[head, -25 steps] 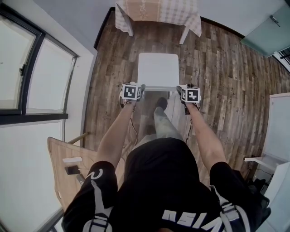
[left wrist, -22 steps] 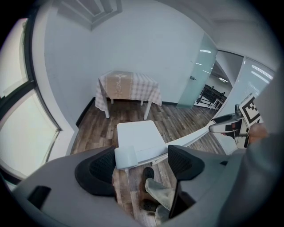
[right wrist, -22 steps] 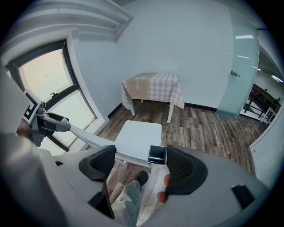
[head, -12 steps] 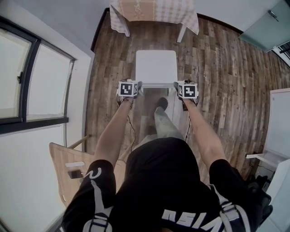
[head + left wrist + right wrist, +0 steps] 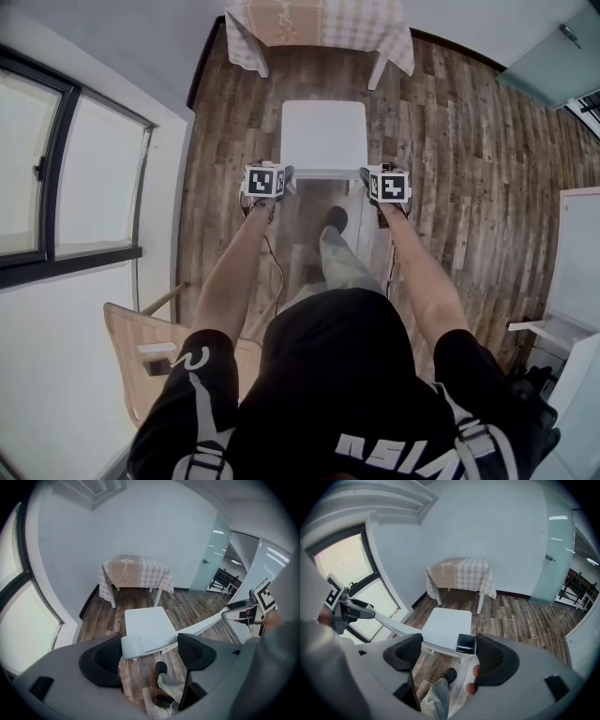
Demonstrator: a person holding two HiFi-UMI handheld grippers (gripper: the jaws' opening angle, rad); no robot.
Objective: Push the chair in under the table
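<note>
White chair point(image 5: 323, 136): square, flat, plain seat with slightly rounded corners, and a thin straight top rail point(image 5: 323, 174) across the near edge. It stands on the wood-plank floor point(image 5: 450, 141) facing the table point(image 5: 319, 23), which has a checked cloth with a tan centre strip. The seat's front edge is near the table's front legs but not under the top; a strip of floor shows between them. Left gripper point(image 5: 284, 178) is at the rail's left end, right gripper point(image 5: 367, 180) at its right end. In the left gripper view the jaws stand wide, with the rail's capped white end point(image 5: 131, 647) between them, close to the left pad point(image 5: 104, 656); the rail runs off past the right jaw. In the right gripper view the jaws are also wide, and the rail's open, dark, square-tube end point(image 5: 465, 644) sits just beside the right pad point(image 5: 490, 654). Neither pair is closed on it. The person's shoe point(image 5: 334, 217) is on the floor behind the chair, between the arms.
</note>
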